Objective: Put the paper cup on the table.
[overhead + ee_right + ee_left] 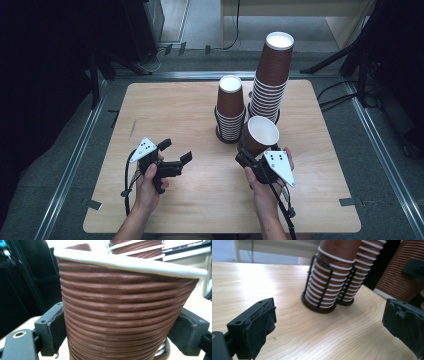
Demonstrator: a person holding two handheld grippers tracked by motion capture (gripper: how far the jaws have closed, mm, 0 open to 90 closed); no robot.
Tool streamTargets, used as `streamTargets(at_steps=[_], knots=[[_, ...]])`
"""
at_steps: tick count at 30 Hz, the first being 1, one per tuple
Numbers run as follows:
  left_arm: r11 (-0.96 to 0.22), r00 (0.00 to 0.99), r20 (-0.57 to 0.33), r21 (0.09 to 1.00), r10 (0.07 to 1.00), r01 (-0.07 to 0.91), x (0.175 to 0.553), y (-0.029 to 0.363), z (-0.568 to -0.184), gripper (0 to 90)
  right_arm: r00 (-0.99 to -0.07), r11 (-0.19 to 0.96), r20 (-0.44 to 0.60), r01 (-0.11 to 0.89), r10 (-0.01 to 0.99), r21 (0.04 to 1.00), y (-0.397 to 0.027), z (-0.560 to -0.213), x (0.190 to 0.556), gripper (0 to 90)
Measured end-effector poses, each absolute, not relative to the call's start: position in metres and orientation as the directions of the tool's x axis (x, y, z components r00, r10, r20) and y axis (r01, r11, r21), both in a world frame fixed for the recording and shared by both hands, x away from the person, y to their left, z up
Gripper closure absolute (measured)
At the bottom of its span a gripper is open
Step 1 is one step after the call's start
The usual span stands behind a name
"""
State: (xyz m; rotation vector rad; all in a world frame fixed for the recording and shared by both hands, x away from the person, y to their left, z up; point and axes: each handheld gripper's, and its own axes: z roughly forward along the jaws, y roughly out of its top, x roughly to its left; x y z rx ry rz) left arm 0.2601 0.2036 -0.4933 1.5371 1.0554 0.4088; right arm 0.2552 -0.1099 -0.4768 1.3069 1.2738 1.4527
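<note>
High view: right gripper (248,154) clamps a brown paper cup (260,135) upright, just in front of two cup stacks (230,110); left gripper (175,150) spread wide, empty. Left gripper view: jaws apart over bare table (274,282), stacks ahead. Right gripper view: jaws pinch cup's (125,315) ribbed wall, probably lifted off table, base hidden.

Bright tabletop, dark surroundings, soft close-up blur

Your wooden table (190,115) carries two black wire holders with stacked brown cups: the shorter stack (230,110) near centre, toward one o'clock, and the taller stack (270,77) just beside it at two o'clock.
</note>
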Motion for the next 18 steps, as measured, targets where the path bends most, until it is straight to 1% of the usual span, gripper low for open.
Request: streamTargets(at_steps=[9, 15, 18], knots=[[0.069, 0.449, -0.258, 0.917, 0.855, 0.394, 0.256, 0.227, -0.508, 0.0, -0.180, -0.006, 0.012, 0.032, 0.984, 0.999, -0.139, -0.482, 0.259, 13.0], [0.061, 0.400, -0.233, 0.916, 0.886, 0.398, 0.250, 0.245, -0.518, 0.0, -0.186, 0.080, -0.074, 0.024, 0.980, 0.997, -0.159, -0.493, 0.258, 13.0], [0.066, 0.374, -0.225, 0.917, 0.900, 0.393, 0.246, 0.257, -0.522, 0.0, -0.179, 0.095, -0.087, 0.035, 0.980, 0.995, -0.168, -0.499, 0.259, 12.9]])
